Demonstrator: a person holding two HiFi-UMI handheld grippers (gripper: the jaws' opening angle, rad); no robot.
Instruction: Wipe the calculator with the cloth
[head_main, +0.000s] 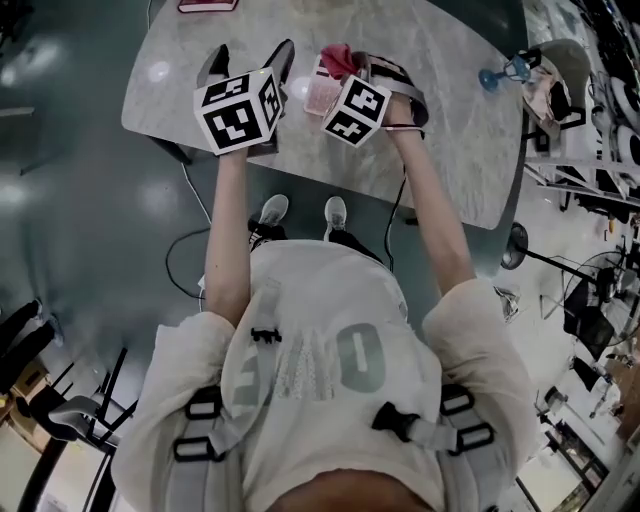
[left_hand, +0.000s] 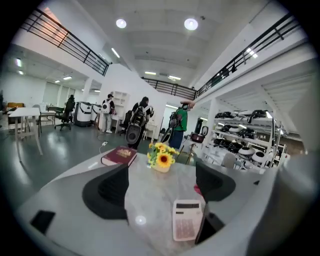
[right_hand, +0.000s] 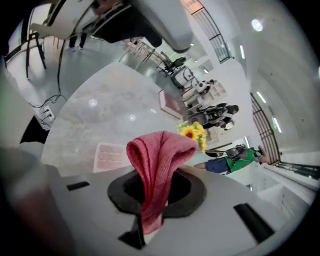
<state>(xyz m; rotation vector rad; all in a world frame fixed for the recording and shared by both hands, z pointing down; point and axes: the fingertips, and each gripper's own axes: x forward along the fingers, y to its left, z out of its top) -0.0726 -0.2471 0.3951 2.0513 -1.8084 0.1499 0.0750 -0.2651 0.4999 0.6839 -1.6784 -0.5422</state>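
The pale pink calculator (head_main: 322, 95) lies flat on the marble table (head_main: 450, 130), between my two grippers. My left gripper (head_main: 250, 62) hovers above the table to the calculator's left. In the left gripper view that gripper (left_hand: 161, 187) stands open and holds nothing. There the calculator (left_hand: 187, 220) lies below, just inside the right jaw. My right gripper (head_main: 352, 66) is shut on the red cloth (head_main: 338, 58). In the right gripper view the cloth (right_hand: 157, 170) is pinched in the gripper (right_hand: 155, 192) and bulges up in a fold. The calculator (right_hand: 111, 156) lies on the table beyond it.
A dark red book (left_hand: 119, 156) and a small pot of yellow flowers (left_hand: 161, 159) stand at the table's far side. A blue object (head_main: 497, 77) sits near the table's right edge. Cables run across the floor under the near edge. People stand in the hall beyond.
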